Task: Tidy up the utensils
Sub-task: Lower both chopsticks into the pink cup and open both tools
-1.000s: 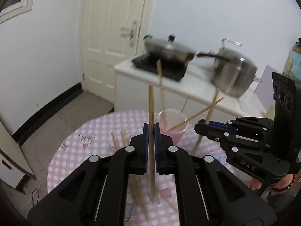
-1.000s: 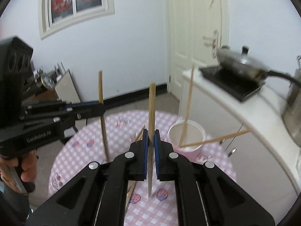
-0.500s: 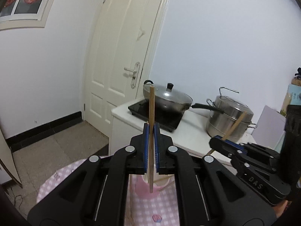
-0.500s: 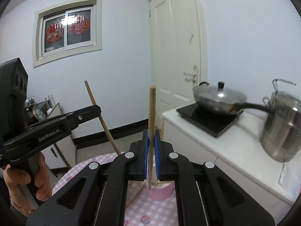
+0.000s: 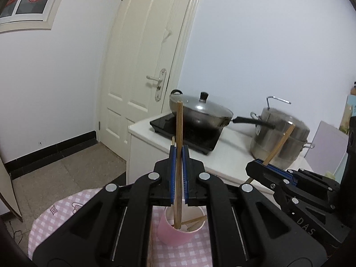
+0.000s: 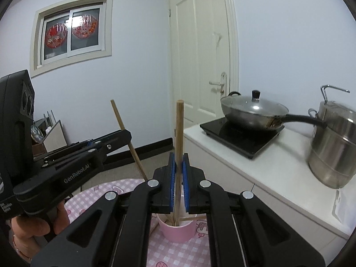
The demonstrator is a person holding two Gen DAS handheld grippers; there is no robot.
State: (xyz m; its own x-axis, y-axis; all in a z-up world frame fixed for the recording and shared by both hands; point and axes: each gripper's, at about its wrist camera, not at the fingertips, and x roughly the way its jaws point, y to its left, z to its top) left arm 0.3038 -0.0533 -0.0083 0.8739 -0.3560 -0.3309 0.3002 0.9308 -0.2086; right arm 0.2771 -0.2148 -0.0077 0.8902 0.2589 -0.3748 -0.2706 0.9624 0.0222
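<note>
My left gripper [image 5: 178, 153] is shut on a wooden chopstick [image 5: 179, 133] that stands upright, its lower end over the mouth of a pink cup [image 5: 181, 231]. The right gripper [image 6: 178, 160] is likewise shut on its own upright chopstick [image 6: 179, 131], whose lower tip reaches into the pink cup [image 6: 178, 230]. Other chopsticks lean inside the cup. Each gripper shows in the other's view: the right gripper [image 5: 255, 166] at right with a slanted chopstick [image 5: 281, 141], the left gripper [image 6: 124, 136] at left with a slanted chopstick [image 6: 126, 133]. A hand [image 6: 33, 227] holds the left grip.
The cup stands on a round table with a pink checked cloth [image 6: 106, 191]. Behind it runs a white counter [image 6: 255, 162] bearing a black induction hob with a lidded wok [image 6: 253, 113] and a steel steamer pot [image 6: 333, 146]. A white door [image 5: 146, 66] lies beyond.
Both grippers have tilted upward and come closer to the cup, each still clamping its chopstick. The table with loose chopsticks has dropped out of view, and the chopstick tips now hang at the cup's mouth.
</note>
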